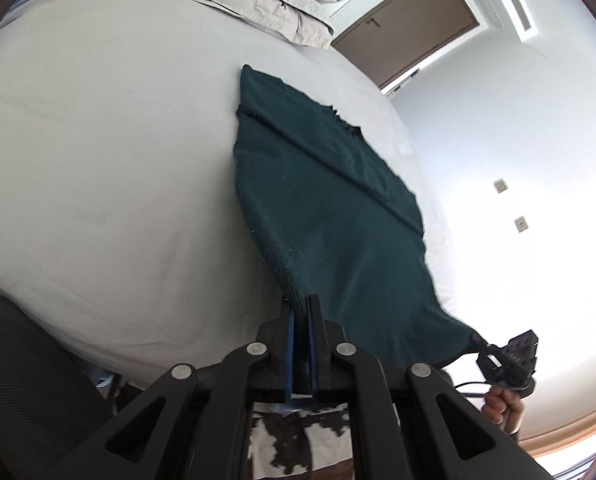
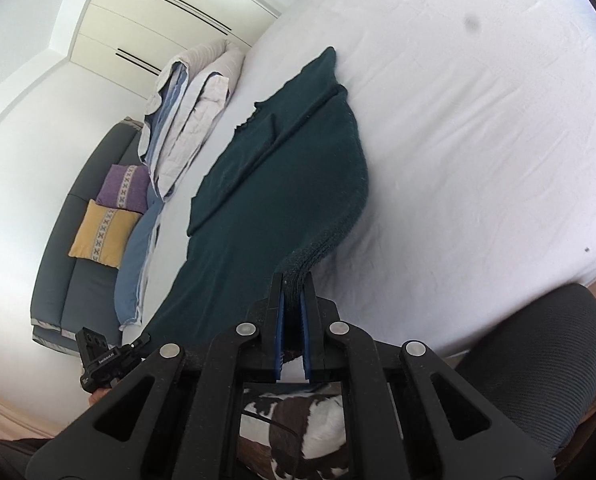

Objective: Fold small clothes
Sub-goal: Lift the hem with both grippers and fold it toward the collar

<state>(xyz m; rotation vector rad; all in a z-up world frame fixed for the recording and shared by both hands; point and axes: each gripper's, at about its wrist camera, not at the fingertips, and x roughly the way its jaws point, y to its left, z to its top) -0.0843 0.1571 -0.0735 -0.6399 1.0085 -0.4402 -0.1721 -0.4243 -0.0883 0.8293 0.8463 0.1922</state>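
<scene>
White bed sheet [image 1: 98, 168] spread at left, left gripper [image 1: 301, 304] clamped on one near corner of dark green garment [image 1: 321, 200], garment's far end laid on the bed, near edge lifted, other corner pinched in right gripper [image 2: 292, 280]

A dark green garment [image 1: 329, 200] of thick, fuzzy knit stretches away from the left claw [image 1: 301, 300], which pinches one near corner; the right claw [image 2: 292, 280] pinches the other. Its far end lies folded over on the white bed [image 1: 98, 160].
</scene>
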